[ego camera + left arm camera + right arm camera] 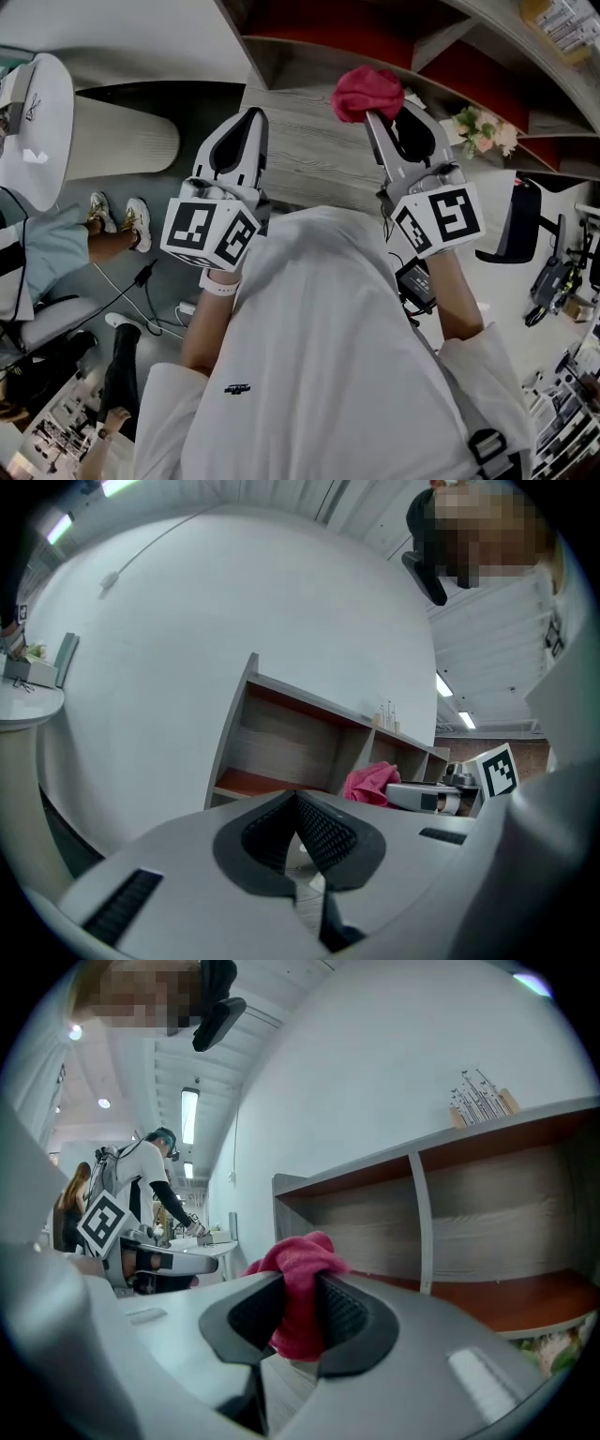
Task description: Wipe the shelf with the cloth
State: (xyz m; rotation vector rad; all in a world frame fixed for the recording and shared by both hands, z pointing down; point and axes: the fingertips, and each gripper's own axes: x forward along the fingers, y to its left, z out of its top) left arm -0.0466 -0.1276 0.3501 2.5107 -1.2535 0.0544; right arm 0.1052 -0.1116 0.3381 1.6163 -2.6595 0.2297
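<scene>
Cloth (366, 92) clamped in right gripper (382, 120), over shelf (300, 155); left gripper (251, 117) closed, empty.

Left gripper (250, 116) jaws together, right gripper (377, 118) pinching cloth (364, 91), both extended forward

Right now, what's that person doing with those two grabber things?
A person holds a gripper in each hand. The right gripper is shut on a pink cloth, held in front of the wooden shelf. The left gripper is shut with nothing in it. I can't tell whether the cloth touches the shelf.
</scene>
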